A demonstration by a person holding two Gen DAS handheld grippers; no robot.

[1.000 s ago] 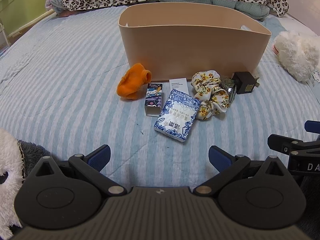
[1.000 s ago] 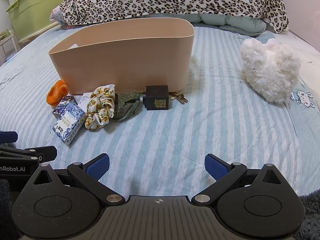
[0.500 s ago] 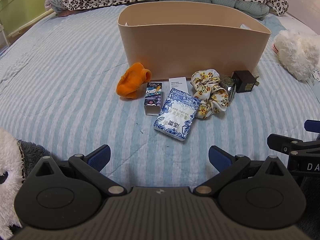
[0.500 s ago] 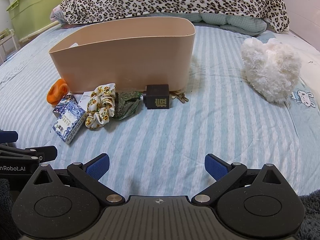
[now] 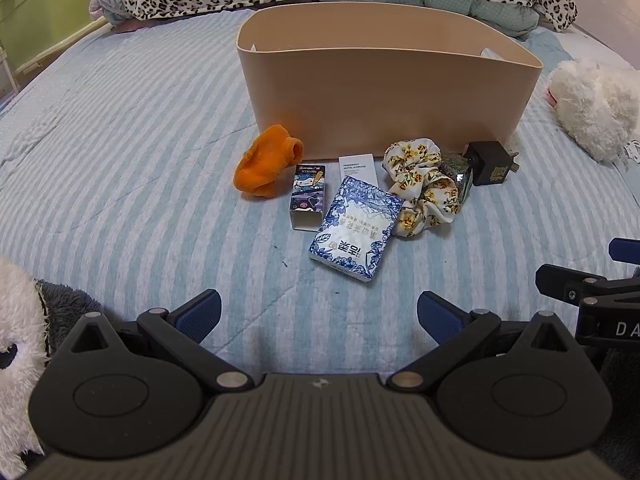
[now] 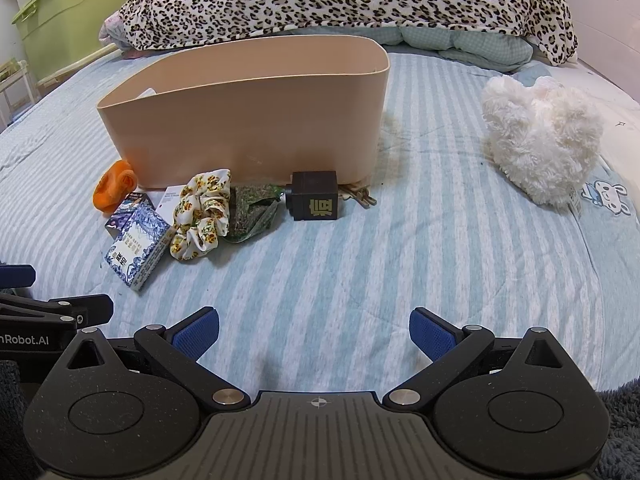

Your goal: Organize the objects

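A beige bin stands on the striped bed. In front of it lie an orange cloth, a small cartoon box, a white box, a blue-and-white tissue pack, a floral scrunchie, a green packet and a black charger cube. My left gripper is open and empty, short of the tissue pack. My right gripper is open and empty, short of the cube.
A white plush toy lies to the right of the bin. A leopard-print blanket is heaped behind it. A green storage box stands far left. A panda plush lies by my left gripper.
Both views have shifted very slightly; the objects sit a touch higher in frame. Nothing was taken hold of or moved.
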